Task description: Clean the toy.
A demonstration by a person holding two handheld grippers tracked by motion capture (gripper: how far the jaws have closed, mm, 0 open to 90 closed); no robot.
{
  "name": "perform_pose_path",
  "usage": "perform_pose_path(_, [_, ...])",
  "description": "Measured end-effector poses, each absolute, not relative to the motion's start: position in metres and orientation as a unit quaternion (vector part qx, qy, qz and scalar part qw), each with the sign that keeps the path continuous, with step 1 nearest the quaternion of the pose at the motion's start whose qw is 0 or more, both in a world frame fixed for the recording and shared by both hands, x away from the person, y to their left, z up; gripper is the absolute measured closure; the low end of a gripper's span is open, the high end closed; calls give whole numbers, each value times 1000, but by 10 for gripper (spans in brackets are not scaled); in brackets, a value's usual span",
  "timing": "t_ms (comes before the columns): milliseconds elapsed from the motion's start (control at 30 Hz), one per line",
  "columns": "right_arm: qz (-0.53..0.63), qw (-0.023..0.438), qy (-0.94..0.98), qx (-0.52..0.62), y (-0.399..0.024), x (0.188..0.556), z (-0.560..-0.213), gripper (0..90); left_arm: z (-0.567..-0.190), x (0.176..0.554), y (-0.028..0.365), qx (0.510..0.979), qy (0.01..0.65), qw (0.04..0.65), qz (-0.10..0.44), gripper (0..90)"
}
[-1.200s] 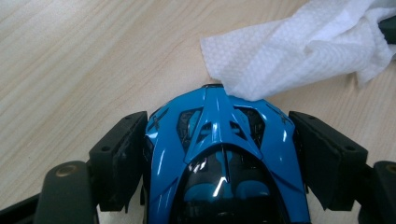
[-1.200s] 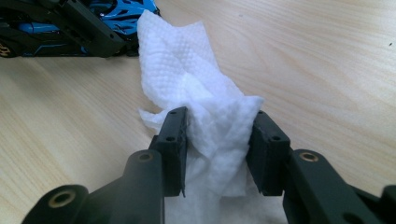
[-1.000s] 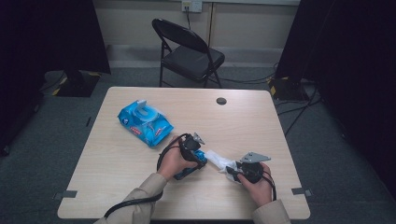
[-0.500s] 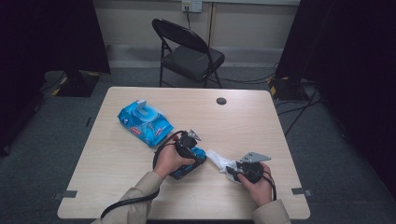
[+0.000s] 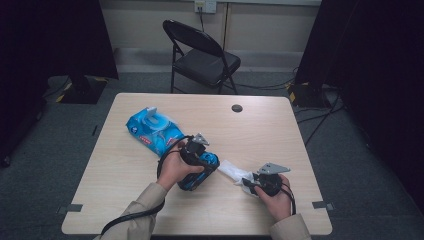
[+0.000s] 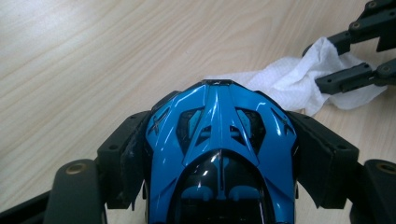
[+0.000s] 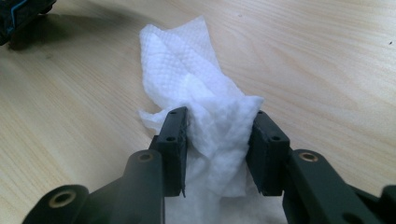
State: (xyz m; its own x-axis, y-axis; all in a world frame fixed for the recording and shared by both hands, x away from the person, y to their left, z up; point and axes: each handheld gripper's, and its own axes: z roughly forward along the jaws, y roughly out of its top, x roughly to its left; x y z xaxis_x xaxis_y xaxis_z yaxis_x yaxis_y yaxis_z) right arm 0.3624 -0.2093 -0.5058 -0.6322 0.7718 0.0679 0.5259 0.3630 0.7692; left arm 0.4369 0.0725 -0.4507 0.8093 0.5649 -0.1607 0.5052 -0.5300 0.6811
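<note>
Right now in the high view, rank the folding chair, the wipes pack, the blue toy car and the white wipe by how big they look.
1. Folding chair, largest, though it stands farther off than the rest.
2. Wipes pack.
3. Blue toy car, partly covered by the left hand-held gripper.
4. White wipe; close to the car and partly hidden, so this order is unsure.

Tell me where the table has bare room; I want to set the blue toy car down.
Bare: the far right of the table, past the small dark disc, and the near left corner below the wipes pack. Crowded: the middle, where the left gripper holds the toy car beside the wipe in the right gripper.
</note>
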Motion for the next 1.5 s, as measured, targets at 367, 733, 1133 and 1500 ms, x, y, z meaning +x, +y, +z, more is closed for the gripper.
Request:
perform_pose_path(367, [399,153,810,400,-209,363,-506,617,-463,440,63,890,303,339,33,264])
perform_pose_path(733, [399,153,811,400,-209,363,-506,611,-481,438,48,915,282,285,39,261])
perform_pose_path(1133, [399,153,811,400,-209,362,-506,601,-484,439,48,917,273,287,38,237])
perform_pose_path(1500, [399,152,811,400,-209,363,-506,599,-483,439,52,919,275,280,27,174])
